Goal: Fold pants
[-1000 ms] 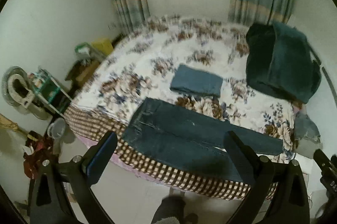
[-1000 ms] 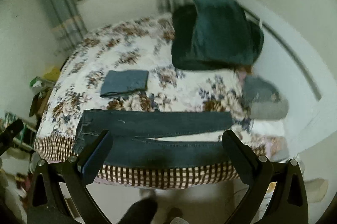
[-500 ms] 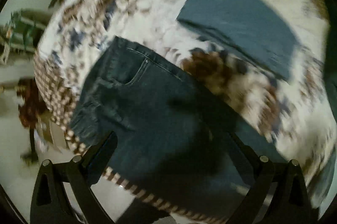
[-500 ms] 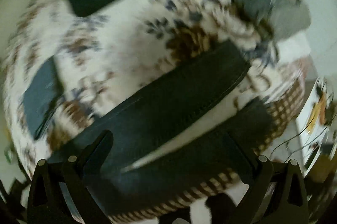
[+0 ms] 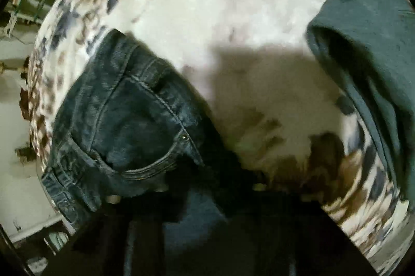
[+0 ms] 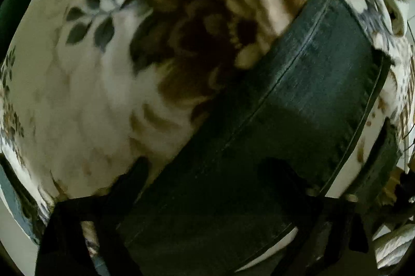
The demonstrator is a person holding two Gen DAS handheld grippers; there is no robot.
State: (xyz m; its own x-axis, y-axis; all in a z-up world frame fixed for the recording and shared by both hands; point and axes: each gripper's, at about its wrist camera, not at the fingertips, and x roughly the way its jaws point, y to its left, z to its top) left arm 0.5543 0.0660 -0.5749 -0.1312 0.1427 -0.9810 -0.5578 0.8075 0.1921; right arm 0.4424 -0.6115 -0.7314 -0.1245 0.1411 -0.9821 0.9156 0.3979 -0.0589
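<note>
Dark blue jeans lie flat on a floral bedspread. The left wrist view shows their waistband and front pocket (image 5: 135, 125) close up. My left gripper (image 5: 210, 188) hovers just above the waist, its dark fingers lost in shadow, so the jaw gap is unclear. The right wrist view shows one trouser leg and its hem (image 6: 319, 94). My right gripper (image 6: 207, 172) is open, fingers (image 6: 135, 172) spread on either side of the leg, low over it.
A folded blue-grey garment (image 5: 368, 48) lies on the bedspread (image 5: 207, 4) to the right of the waist. The bed edge and floor show at the far left (image 5: 15, 146). Floral bedspread (image 6: 90, 81) stretches beyond the leg.
Both grippers have dropped from a high view of the whole bed down close to the jeans, left at the waist, right at the leg end.
</note>
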